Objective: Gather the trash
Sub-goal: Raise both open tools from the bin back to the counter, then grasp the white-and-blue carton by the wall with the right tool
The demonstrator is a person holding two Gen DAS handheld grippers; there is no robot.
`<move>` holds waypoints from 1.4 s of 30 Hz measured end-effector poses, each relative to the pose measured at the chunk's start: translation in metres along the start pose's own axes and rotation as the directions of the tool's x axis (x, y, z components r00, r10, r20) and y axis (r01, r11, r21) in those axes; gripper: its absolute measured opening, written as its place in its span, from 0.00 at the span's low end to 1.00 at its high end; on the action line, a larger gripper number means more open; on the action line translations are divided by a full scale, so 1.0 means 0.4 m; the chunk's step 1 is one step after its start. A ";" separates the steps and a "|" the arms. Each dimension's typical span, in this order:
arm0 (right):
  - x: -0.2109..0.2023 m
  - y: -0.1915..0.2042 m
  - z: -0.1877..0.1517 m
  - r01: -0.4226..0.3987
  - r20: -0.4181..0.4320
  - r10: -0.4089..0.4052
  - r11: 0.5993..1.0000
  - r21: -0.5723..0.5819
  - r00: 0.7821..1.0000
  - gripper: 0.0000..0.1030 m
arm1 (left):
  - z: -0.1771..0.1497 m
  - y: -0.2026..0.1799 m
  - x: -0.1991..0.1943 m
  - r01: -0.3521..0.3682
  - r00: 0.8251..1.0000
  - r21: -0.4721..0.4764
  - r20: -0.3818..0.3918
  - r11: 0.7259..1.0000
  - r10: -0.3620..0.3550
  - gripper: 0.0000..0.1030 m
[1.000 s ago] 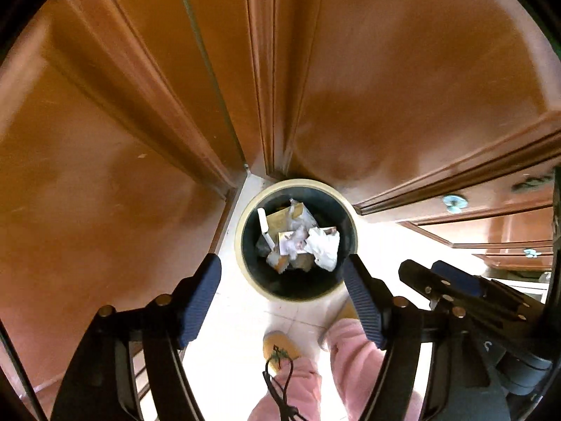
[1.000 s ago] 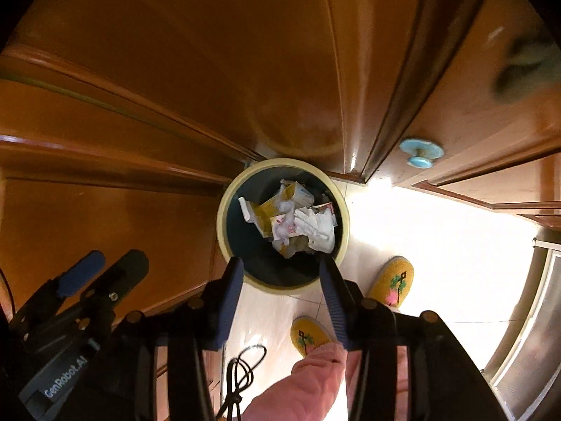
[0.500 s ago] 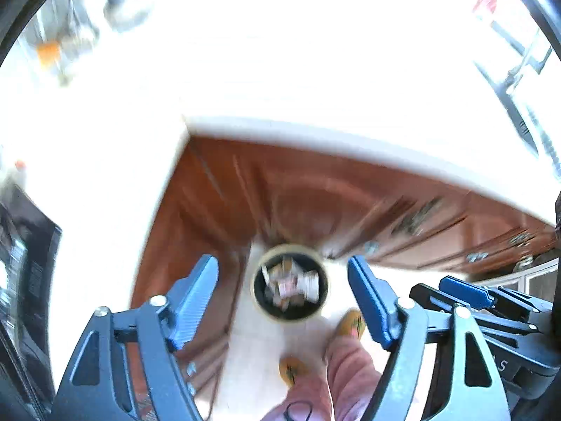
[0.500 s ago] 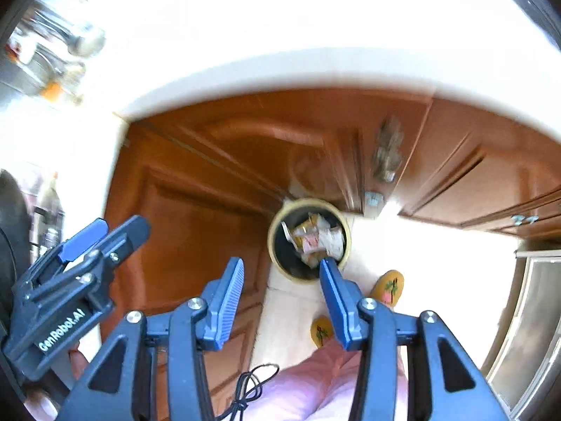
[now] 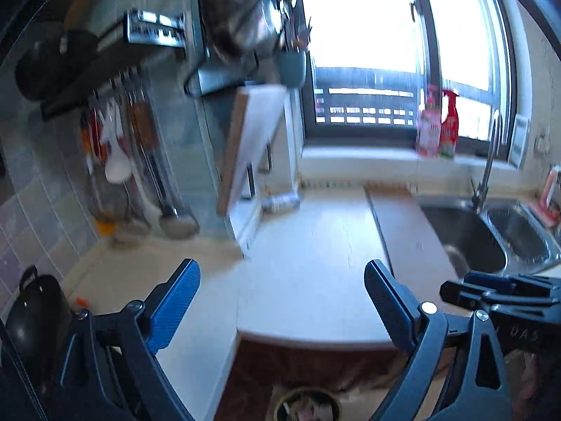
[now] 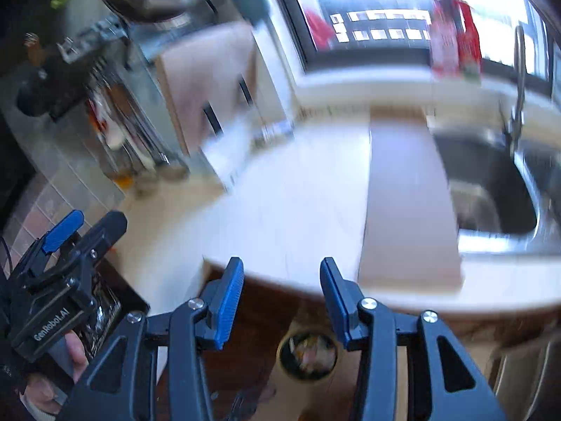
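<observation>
Below and slightly behind both hand-held grippers, left (image 5: 282, 301) and right (image 6: 282, 298), each spread apart and empty over the counter (image 5: 308, 245): trash bin (image 6: 307, 354) on the floor, nearer the right.

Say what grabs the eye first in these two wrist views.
The bright window at the top dominates, with red and pink bottles on its sill. Below it lie the pale countertop and the steel sink at right. Up close, the open left gripper and open right gripper frame a trash bin on the floor.
</observation>
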State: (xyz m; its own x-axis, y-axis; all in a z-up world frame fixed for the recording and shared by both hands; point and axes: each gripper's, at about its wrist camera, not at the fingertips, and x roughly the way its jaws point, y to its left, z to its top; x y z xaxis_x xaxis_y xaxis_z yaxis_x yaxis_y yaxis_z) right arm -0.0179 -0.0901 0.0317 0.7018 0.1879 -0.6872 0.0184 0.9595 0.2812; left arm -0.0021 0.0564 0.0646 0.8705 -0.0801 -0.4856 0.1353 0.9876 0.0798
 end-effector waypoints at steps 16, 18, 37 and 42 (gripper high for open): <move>-0.011 0.020 0.459 0.000 0.124 0.029 0.974 -0.228 0.992 0.44 | 0.163 0.090 0.117 -0.117 0.984 -0.198 0.107 0.973 0.140 0.97; 0.038 0.022 0.506 -0.009 0.115 0.045 0.955 -0.297 0.992 0.44 | 0.162 0.096 0.165 -0.160 0.979 -0.241 0.082 0.957 0.185 0.97; 0.950 -0.002 0.633 -0.242 -0.267 0.068 0.669 -0.703 0.961 0.44 | 0.030 0.222 0.592 -0.607 0.791 -0.595 -0.392 0.526 0.469 0.97; 1.120 0.021 0.586 -0.238 -0.291 0.006 0.590 -0.771 0.957 0.44 | -0.064 0.264 0.658 -0.662 0.742 -0.640 -0.485 0.391 0.462 0.97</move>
State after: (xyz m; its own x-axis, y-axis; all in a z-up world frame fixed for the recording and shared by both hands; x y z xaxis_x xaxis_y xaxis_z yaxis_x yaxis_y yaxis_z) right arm 0.4634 -0.0470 -0.1167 0.4640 0.2467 -0.8508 -0.7056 0.6837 -0.1865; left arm 0.2291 0.1432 -0.0770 0.4792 0.4626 -0.7459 -0.8258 0.5256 -0.2045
